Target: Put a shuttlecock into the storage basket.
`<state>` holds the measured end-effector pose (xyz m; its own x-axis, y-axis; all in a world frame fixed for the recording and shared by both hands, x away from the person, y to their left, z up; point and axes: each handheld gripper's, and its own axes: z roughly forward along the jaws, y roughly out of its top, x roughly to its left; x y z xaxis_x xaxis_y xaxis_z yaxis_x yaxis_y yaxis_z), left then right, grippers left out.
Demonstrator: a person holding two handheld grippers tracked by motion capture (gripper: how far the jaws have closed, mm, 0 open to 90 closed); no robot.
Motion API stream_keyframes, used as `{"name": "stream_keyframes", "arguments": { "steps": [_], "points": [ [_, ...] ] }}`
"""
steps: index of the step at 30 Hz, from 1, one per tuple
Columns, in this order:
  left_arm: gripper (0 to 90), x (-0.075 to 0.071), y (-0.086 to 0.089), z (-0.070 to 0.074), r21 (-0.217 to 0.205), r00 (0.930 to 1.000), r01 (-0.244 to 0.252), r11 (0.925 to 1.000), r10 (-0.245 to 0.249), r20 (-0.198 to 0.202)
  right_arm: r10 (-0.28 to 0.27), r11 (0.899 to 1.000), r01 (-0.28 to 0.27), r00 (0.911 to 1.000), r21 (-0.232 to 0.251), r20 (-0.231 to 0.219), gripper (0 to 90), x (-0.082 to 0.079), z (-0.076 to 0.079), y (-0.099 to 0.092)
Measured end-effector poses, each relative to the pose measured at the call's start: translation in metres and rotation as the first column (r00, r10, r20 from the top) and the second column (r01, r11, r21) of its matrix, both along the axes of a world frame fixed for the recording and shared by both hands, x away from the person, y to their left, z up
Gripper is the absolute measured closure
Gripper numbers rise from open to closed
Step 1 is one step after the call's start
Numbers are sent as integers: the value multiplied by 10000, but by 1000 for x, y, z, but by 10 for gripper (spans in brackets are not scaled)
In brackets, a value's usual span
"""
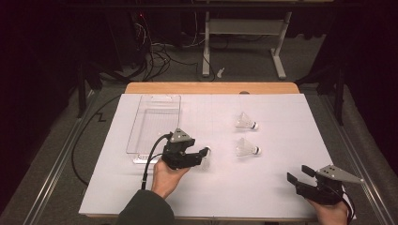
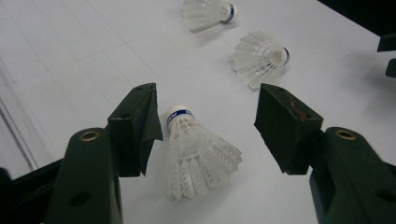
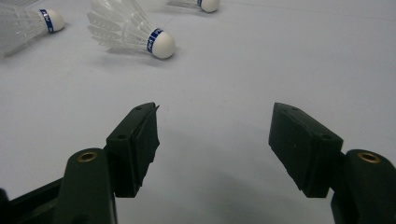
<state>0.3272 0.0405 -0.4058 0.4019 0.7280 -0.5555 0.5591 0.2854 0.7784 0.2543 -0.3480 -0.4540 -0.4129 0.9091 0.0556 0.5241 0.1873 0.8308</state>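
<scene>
Step in hand: we judge this as the start of a pick; our left gripper (image 2: 208,116) has come to straddle the nearest shuttlecock (image 2: 198,151), probably to carry it to the clear tray (image 1: 155,123).
Shuttlecock between jaws: it lies on its side on the white sheet (image 1: 281,187), cork end pointing away from us, right beside the left jaw, skirt fanning back toward the gripper body and leaning to the right jaw's side.
Left jaws: spread apart and gripping nothing; a clear gap stands between the right pad and the feathers, and we cannot tell whether the left pad touches the cork.
Right gripper (image 3: 212,140): jaws apart with bare sheet between them, held near the sheet's close edge.
Other shuttlecocks: two more (image 2: 259,58) (image 2: 208,11) lie beyond the left jaw tips, well apart from the one we straddle; from the right gripper they lie ahead and left of the jaws.
Next move calls for: in our judgement, centring the jaws so both pads meet the cork or the firm skirt base, then closing gently, since the feathers would crush easily.
Edges and room: the tray lies just behind and beside the left gripper in the high view, its near rim close; open sheet lies ahead of both jaw pairs, so a lift and swing looks unobstructed.
</scene>
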Motion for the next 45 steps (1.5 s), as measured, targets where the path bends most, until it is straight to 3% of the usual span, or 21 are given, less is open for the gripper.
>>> {"name": "stream_keyframes", "arguments": {
  "steps": [7,13,24,32,37,42,45],
  "points": [
    [407,3,3,1,280,9989,147,9995,-135,-442,-2,10000,2,10000,-17,18,334,0,0,0],
    [410,6,5,-3,770,9962,119,9970,-52,-867,-14,10000,14,10000,-34,-17,334,0,0,0],
    [454,9,5,-12,1867,9860,320,9819,-5,-1665,-57,10000,56,9999,-66,-92,336,1,-1,0],
    [533,11,4,-17,2438,9840,331,9693,111,-1777,-58,10000,57,9999,-74,-111,336,1,-1,0],
    [555,11,3,-19,2535,9820,339,9667,150,-1883,-54,10000,53,9999,-78,-116,336,1,-1,0],
    [571,12,1,-24,2944,9803,396,9549,199,-1963,-50,9999,49,9999,-91,-117,337,1,-1,0],
    [579,13,0,-25,3033,9797,405,9520,217,-1992,-44,9999,43,9999,-106,-123,337,1,-1,0]
  ]
}}
